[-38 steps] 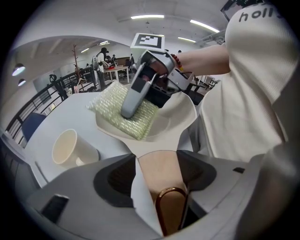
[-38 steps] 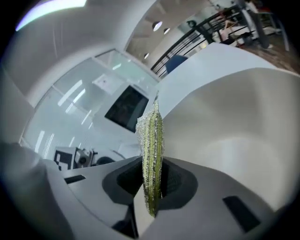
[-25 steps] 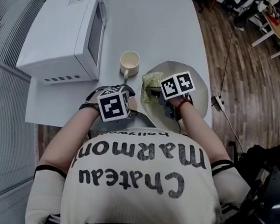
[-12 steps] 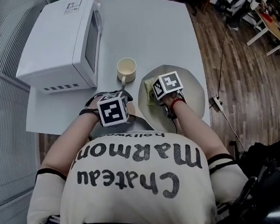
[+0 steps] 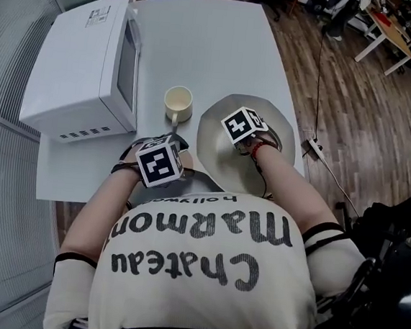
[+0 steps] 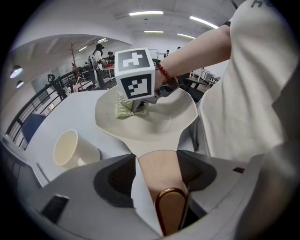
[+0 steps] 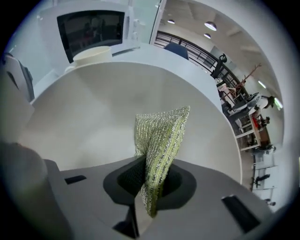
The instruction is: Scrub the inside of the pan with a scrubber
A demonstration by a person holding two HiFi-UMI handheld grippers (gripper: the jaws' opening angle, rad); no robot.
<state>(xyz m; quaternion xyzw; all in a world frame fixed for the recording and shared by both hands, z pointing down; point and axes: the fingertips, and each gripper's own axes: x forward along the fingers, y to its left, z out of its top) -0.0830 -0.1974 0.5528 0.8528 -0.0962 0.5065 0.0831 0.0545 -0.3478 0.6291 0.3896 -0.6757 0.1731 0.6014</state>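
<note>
My right gripper (image 5: 243, 133) has just swept across the pan (image 5: 217, 153), from the cup side of the bowl to about its middle, turning as it went. I take that as 1 scrubbing stroke under way, with plenty of the inside not yet covered. Its jaws are clamped on the scrubber (image 7: 161, 136), which sticks out as a folded flap just over the pan's floor; I cannot tell whether it is pressing on the floor.

My left gripper (image 5: 167, 149) has stayed where it was, its jaws closed on the handle (image 6: 161, 173) to steady the pan near the table's (image 5: 224, 46) near right corner.

The scrubber is a soft, green-gold woven mesh with a metallic glint. The pan is a wide, shallow, matt cream bowl, smooth inside. Its flat handle ends in a glossy copper-coloured loop. A cream cup (image 5: 177, 105) stands beside the pan, and a white microwave (image 5: 81, 61) sits along the left edge.
</note>
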